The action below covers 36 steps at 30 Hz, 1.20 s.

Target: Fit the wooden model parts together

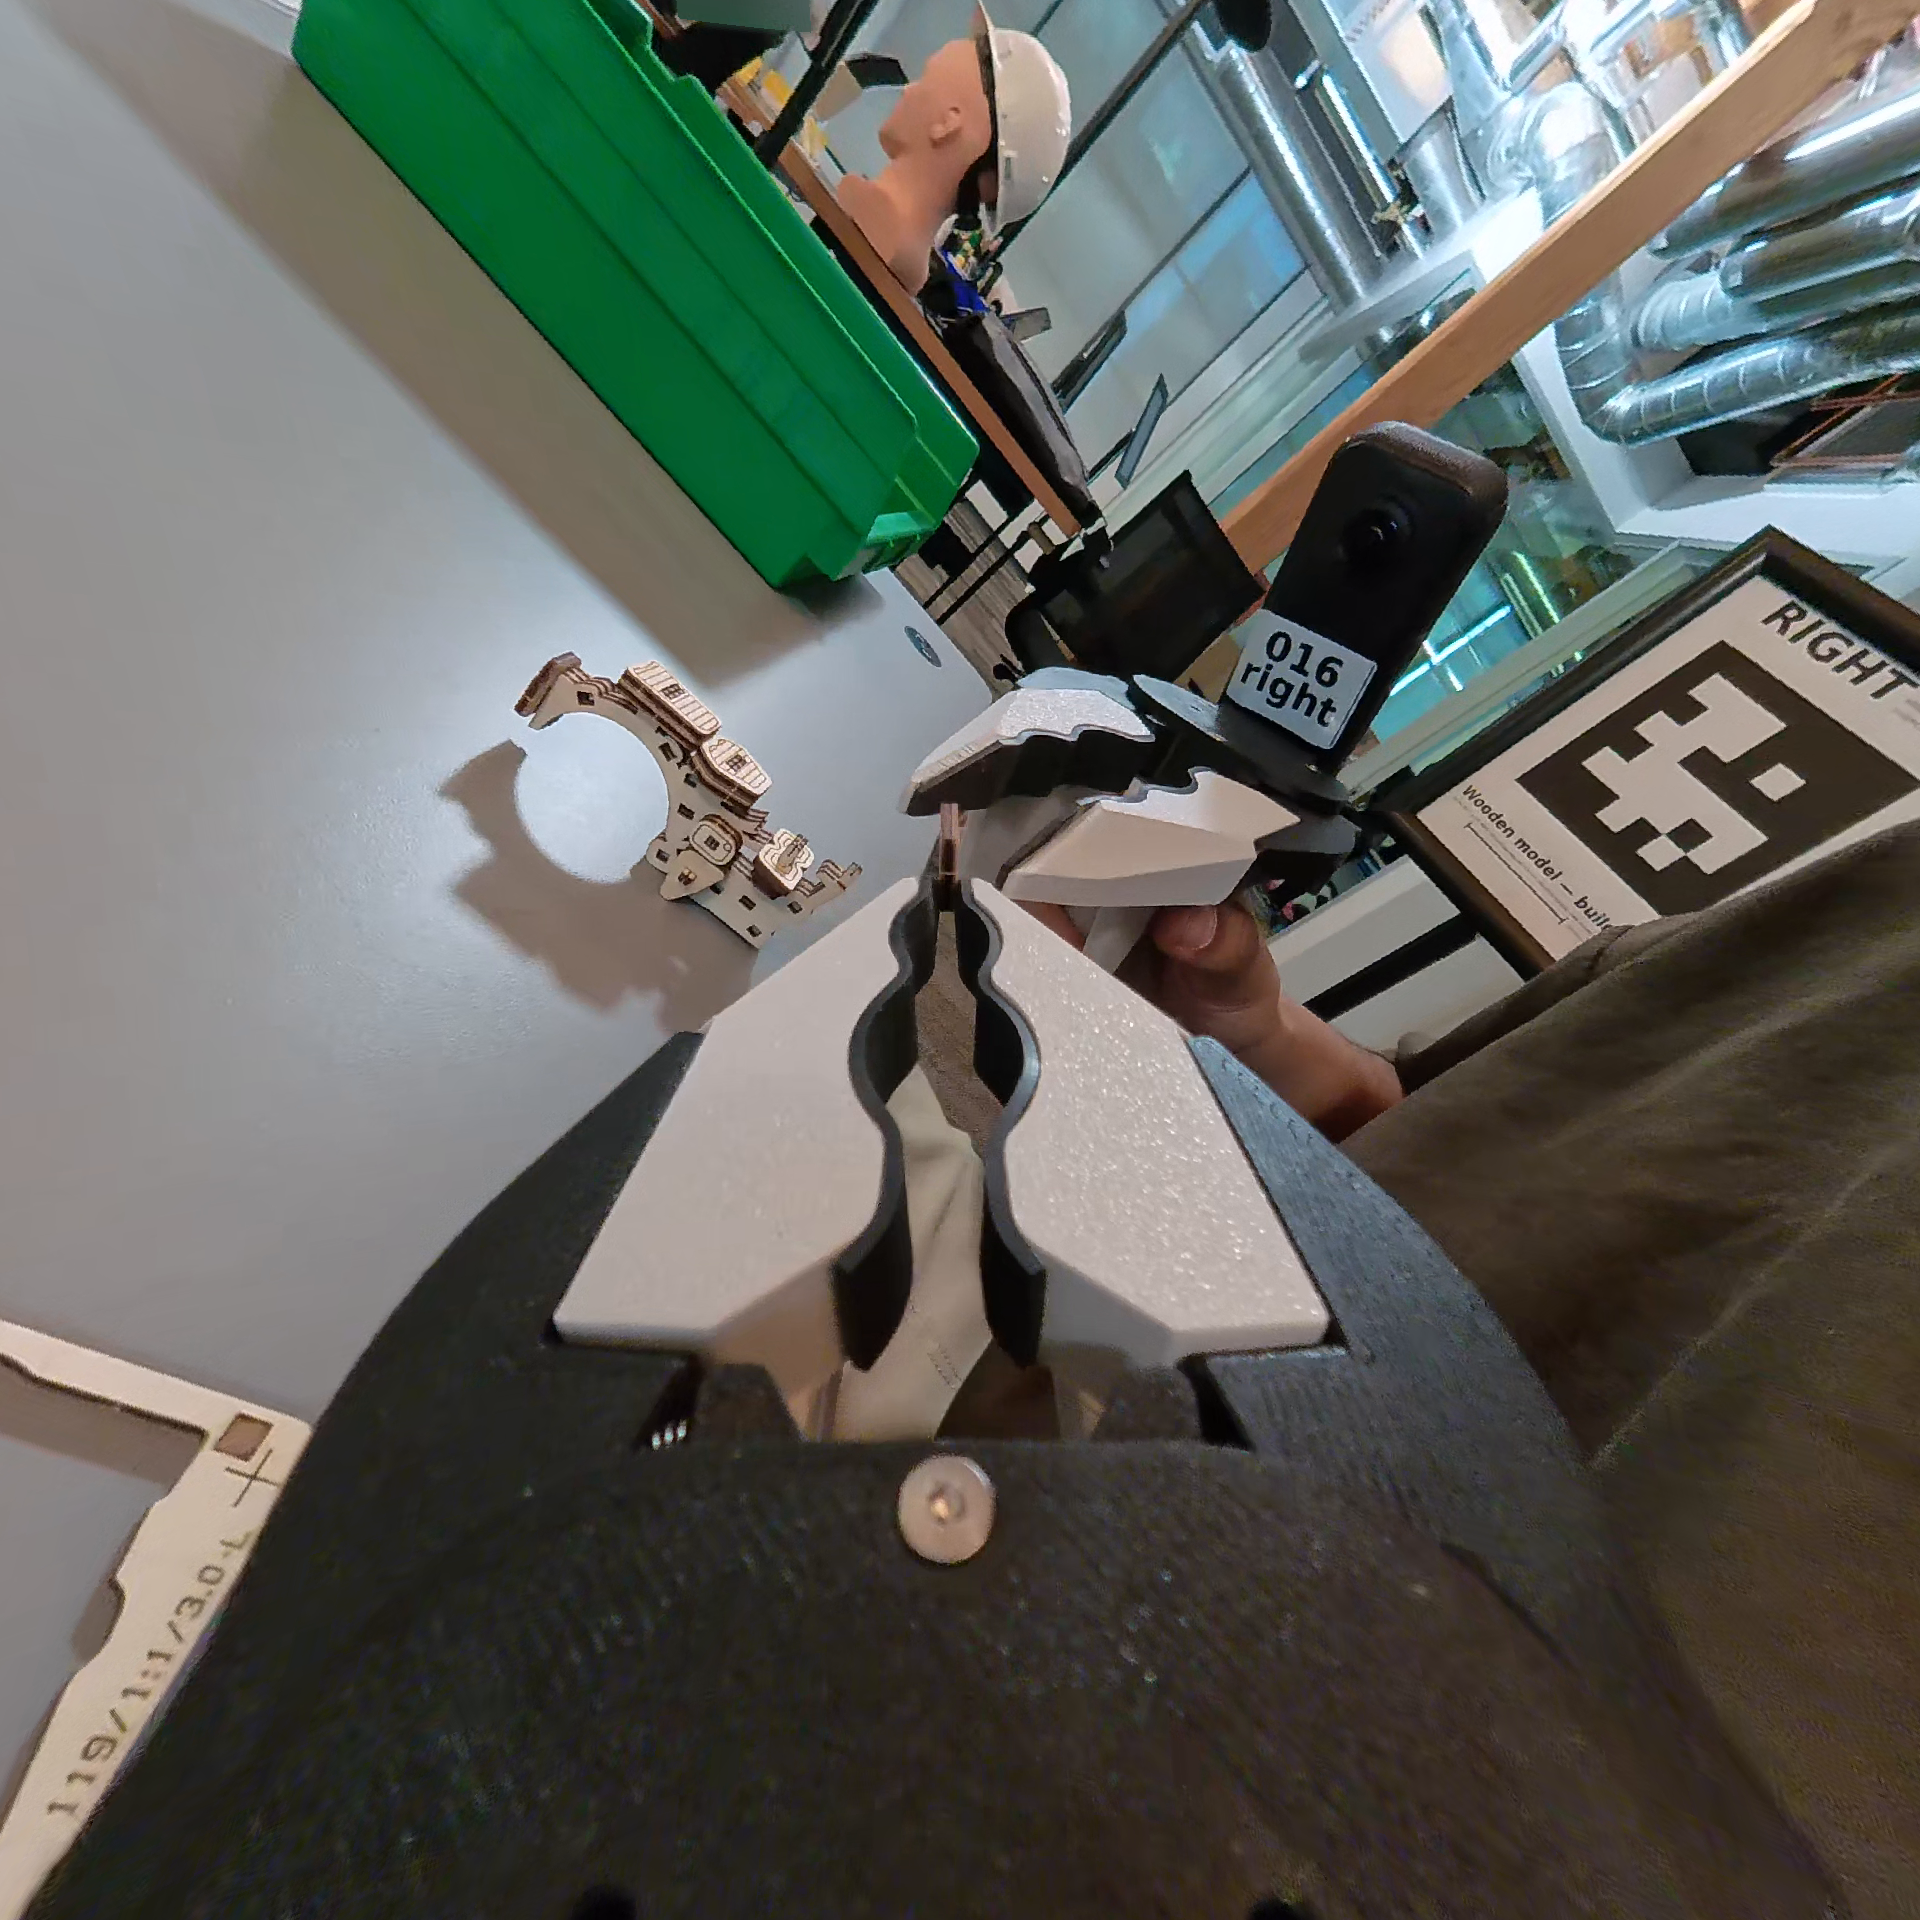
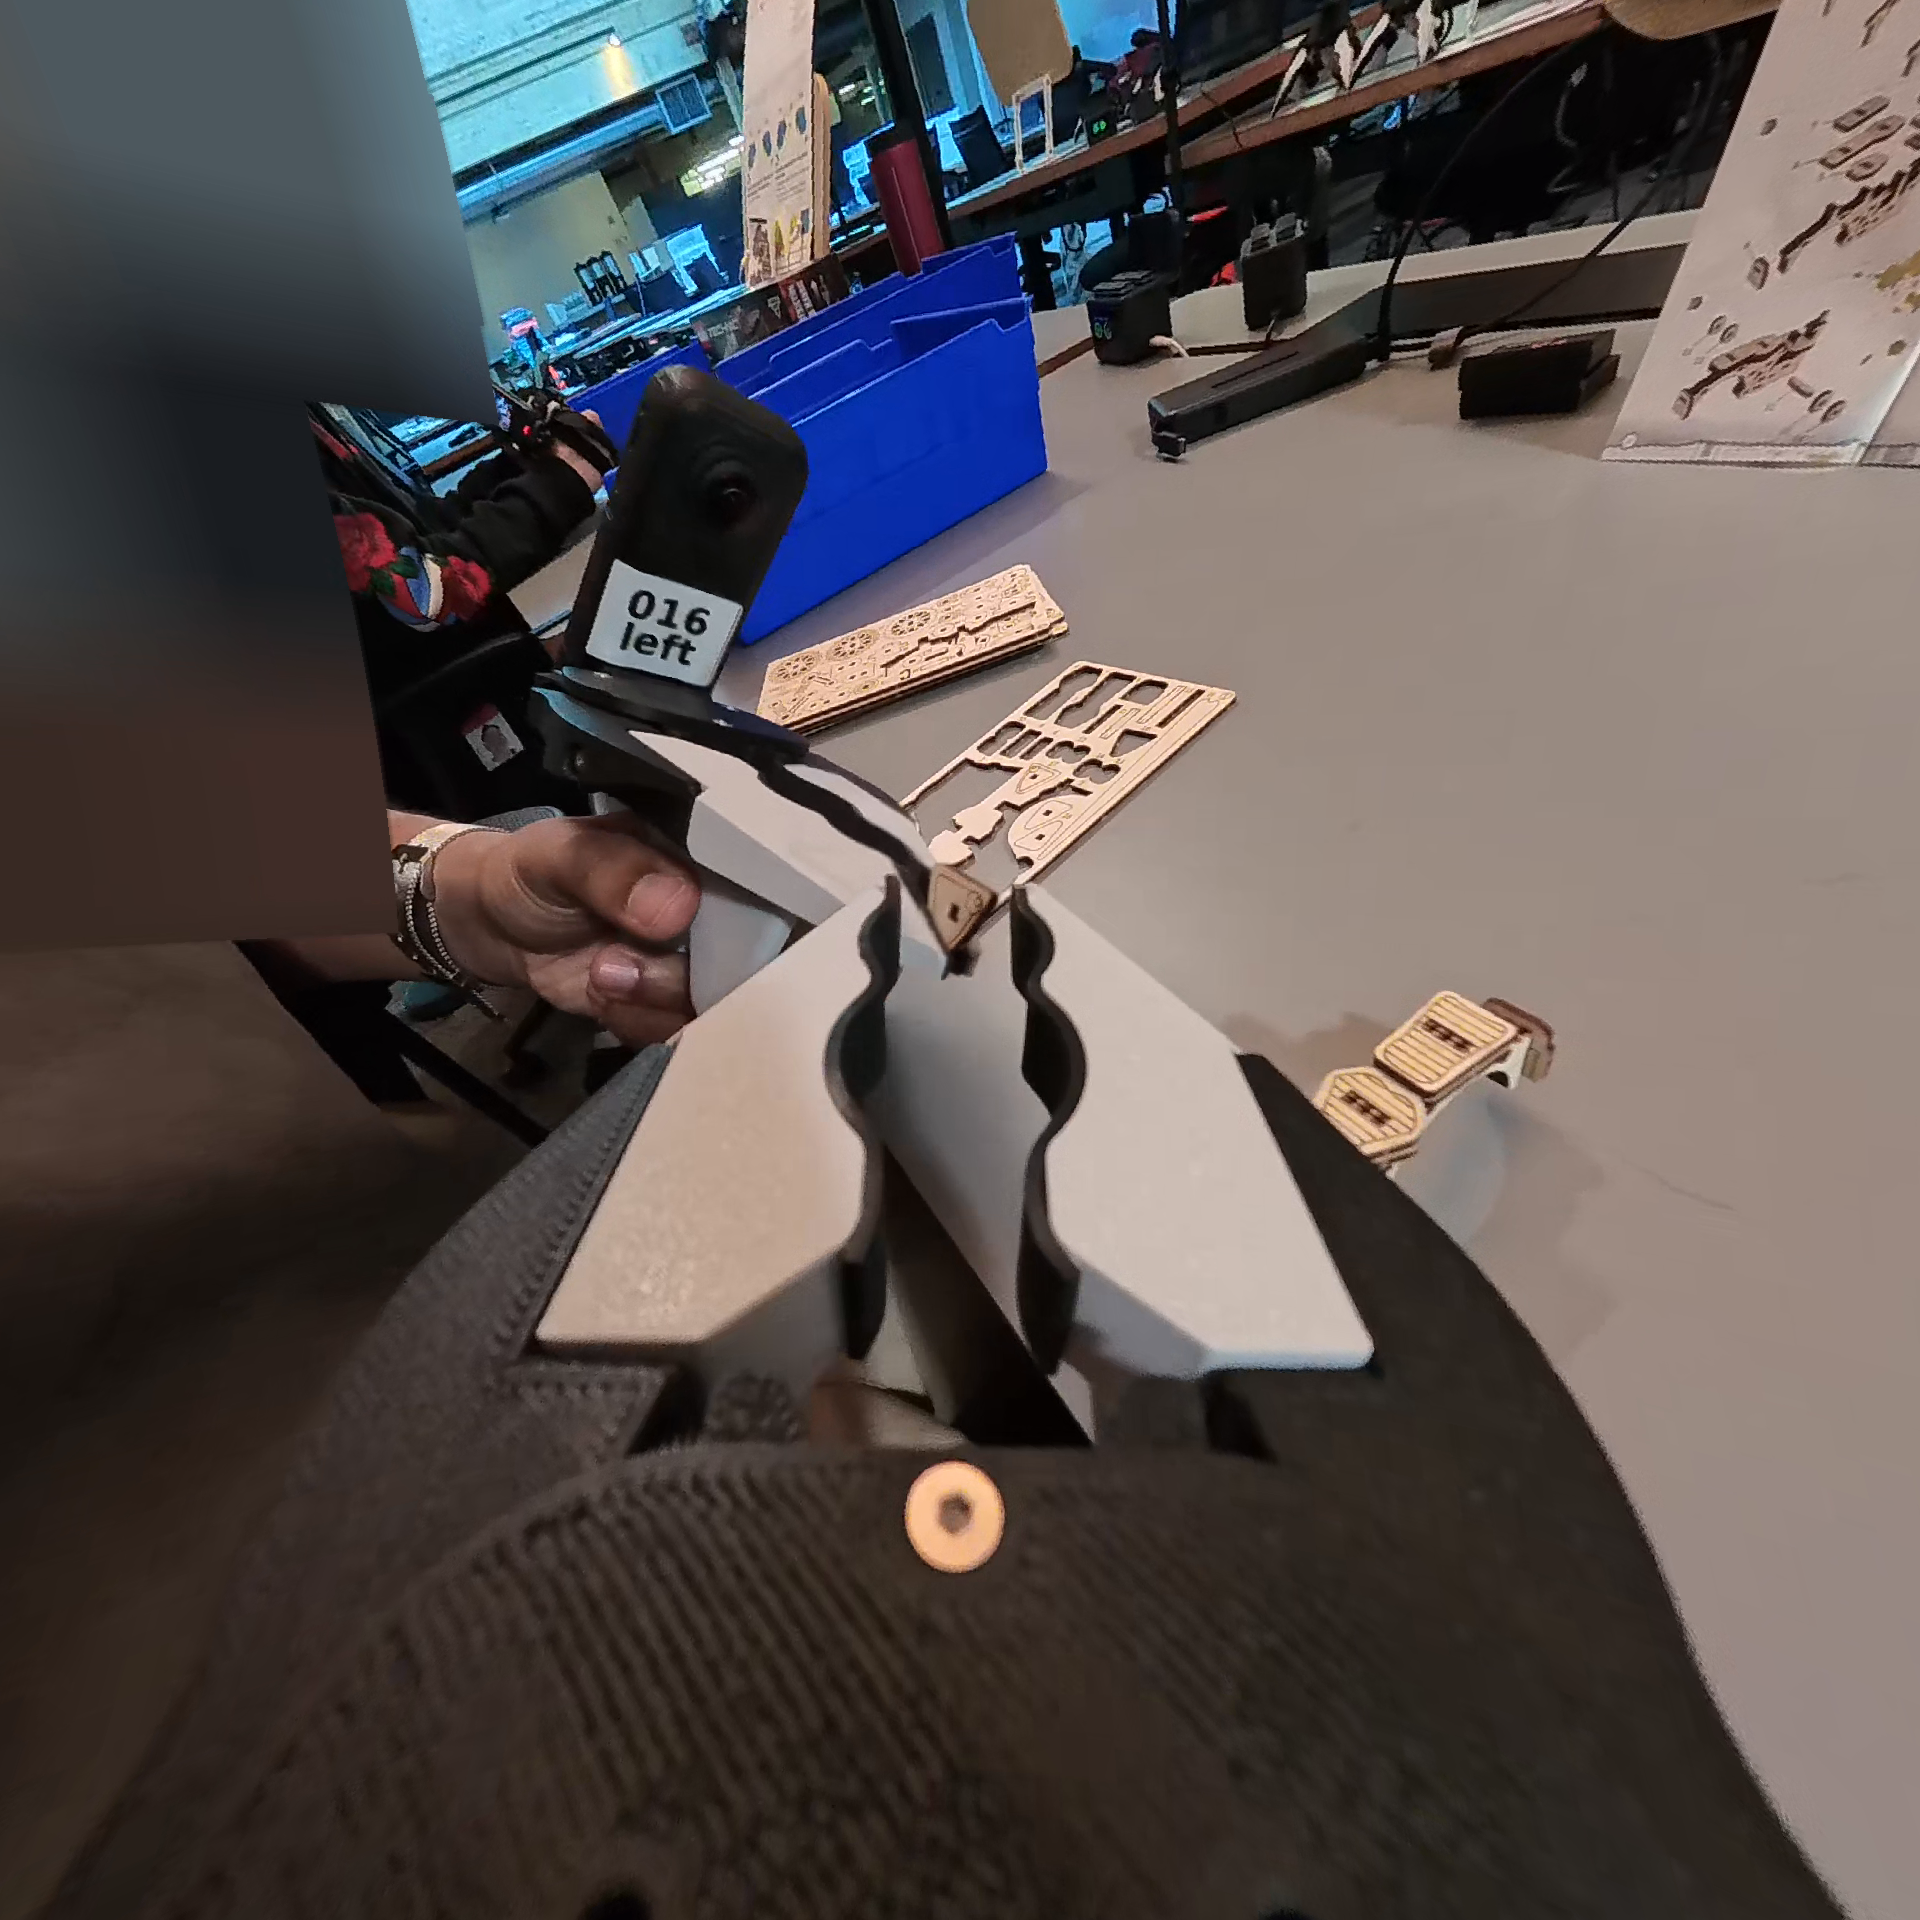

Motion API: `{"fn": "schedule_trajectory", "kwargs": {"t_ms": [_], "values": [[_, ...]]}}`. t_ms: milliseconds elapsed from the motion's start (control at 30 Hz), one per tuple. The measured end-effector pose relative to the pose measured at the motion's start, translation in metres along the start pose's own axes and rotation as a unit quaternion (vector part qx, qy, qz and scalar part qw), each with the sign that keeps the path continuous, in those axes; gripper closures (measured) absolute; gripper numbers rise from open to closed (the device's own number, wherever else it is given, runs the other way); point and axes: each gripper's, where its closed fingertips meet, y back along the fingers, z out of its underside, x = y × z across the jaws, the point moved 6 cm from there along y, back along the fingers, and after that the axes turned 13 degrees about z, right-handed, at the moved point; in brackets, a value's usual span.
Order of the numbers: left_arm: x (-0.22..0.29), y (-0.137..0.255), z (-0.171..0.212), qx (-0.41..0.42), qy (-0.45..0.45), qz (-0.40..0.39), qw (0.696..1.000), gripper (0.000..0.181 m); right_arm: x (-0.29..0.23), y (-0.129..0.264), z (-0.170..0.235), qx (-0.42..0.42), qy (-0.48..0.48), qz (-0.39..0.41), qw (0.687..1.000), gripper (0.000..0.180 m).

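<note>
Wooden sheet cut by left edge, model half hidden — behind claw body

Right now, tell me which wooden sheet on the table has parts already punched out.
The single wooden sheet lying nearer the grippers: it shows open cut-out holes. The stacked sheets beside the blue bin still look whole.

Bright indoor light, soft shadows, fisheye edges, perhaps slight blur

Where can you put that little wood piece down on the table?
Bare grey table lies between the green bin and the arched model, and in front of the model. In the right wrist view, free room right of the punched sheet. Crowded: around the stacked sheets and blue bin.
</note>
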Motion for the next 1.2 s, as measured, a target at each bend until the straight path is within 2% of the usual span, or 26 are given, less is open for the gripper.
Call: {"fn": "schedule_trajectory", "kwargs": {"t_ms": [467,1200], "values": [[-0.0056,0.0032,-0.0031,0.019,0.038,0.011,0.999,0.181,0.0054,0.0005,-0.0014,0.004,-0.010,0.003,1.000,0.160],[-0.0067,0.0076,-0.0090,0.048,0.041,0.008,0.998,0.181,0.0059,-0.0001,-0.0009,0.003,-0.006,0.009,1.000,0.161]]}}
